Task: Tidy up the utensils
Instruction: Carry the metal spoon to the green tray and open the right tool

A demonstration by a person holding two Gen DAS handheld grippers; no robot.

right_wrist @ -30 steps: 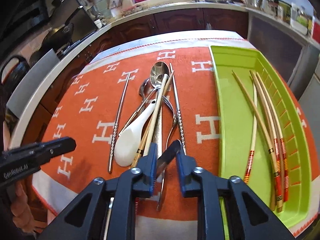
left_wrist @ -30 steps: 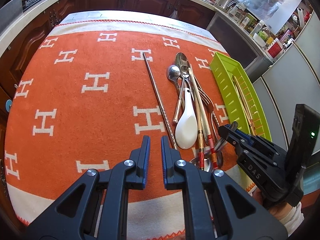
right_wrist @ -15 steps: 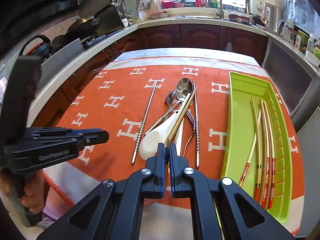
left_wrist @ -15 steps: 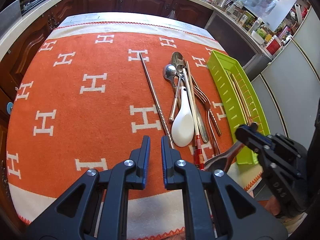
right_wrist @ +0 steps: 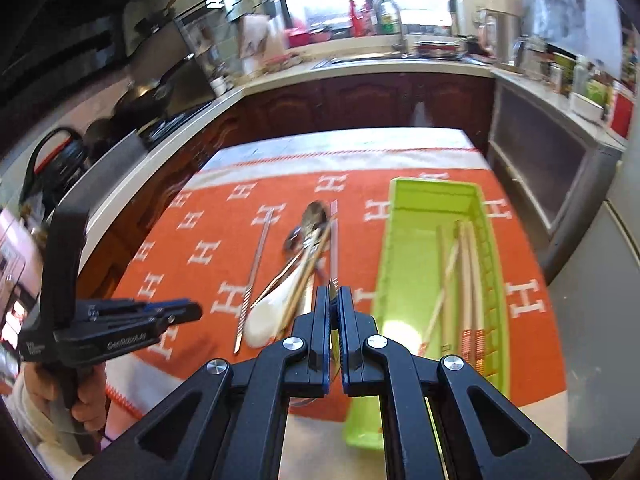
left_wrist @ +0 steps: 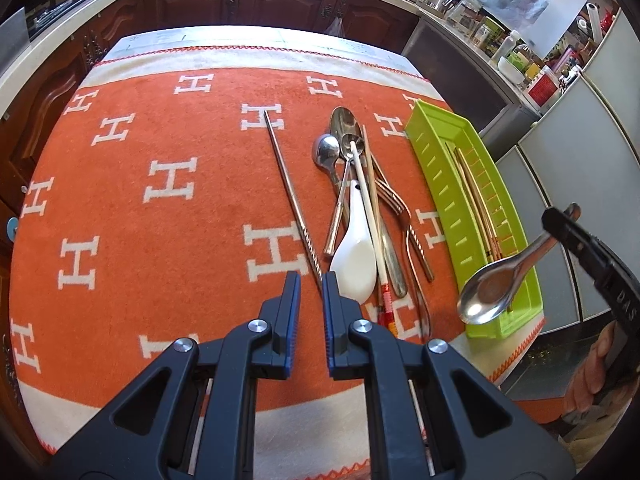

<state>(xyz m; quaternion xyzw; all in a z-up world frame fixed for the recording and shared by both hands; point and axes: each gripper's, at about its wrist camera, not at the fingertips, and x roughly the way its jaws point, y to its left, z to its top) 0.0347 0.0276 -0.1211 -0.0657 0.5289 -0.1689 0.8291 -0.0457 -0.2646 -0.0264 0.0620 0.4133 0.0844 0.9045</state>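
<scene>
A pile of utensils lies on the orange cloth: a white ceramic spoon point(left_wrist: 356, 256), metal spoons point(left_wrist: 326, 152), a fork point(left_wrist: 400, 208) and chopsticks. A single metal chopstick point(left_wrist: 290, 196) lies left of the pile. My right gripper point(right_wrist: 334, 304) is shut on a metal spoon point(left_wrist: 496, 284) by its handle and holds it in the air over the near end of the green tray point(left_wrist: 452, 200). The tray point(right_wrist: 404, 256) holds several wooden chopsticks point(right_wrist: 464, 280). My left gripper point(left_wrist: 310, 284) hovers empty over the cloth near the white spoon, its jaws a narrow gap apart.
The table edge runs just past the tray's near end point(left_wrist: 516, 360). Dark wood cabinets point(left_wrist: 280, 0) and a cluttered counter point(left_wrist: 500, 40) surround the table. A sink and tap point(right_wrist: 384, 16) stand at the back.
My right gripper closed on a metal spoon at the near end of the pile, lifted it and carried it right, over the tray's near end. The left gripper has stayed still.
</scene>
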